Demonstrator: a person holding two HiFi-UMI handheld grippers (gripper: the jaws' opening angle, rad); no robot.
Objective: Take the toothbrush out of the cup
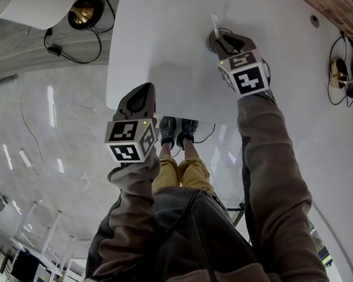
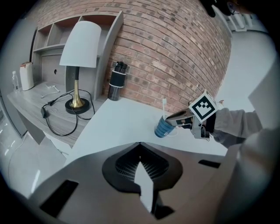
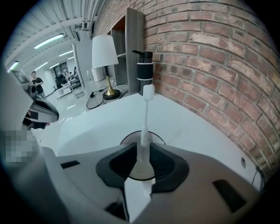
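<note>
A blue cup point(image 2: 164, 127) stands on the white table point(image 1: 163, 36) near the brick wall. A white toothbrush point(image 3: 146, 113) stands upright in it, bristles on top. My right gripper point(image 3: 141, 148) reaches over the cup's rim point(image 3: 157, 139), its jaws shut on the toothbrush handle. From the head view the cup point(image 1: 213, 39) is mostly hidden under the right gripper point(image 1: 220, 42), with the toothbrush point(image 1: 215, 22) poking out beyond. My left gripper point(image 2: 140, 146) hovers at the table's near edge, well left of the cup, shut and holding nothing; the head view shows this left gripper point(image 1: 146, 91) too.
A black bottle point(image 2: 117, 81) stands against the brick wall point(image 2: 175, 48). A white-shaded lamp point(image 2: 81, 48) with a brass base and loose cables point(image 2: 54, 118) sits on the grey side desk. The table's edge point(image 1: 112, 68) drops to the floor at left. A person point(image 3: 35, 81) stands far off.
</note>
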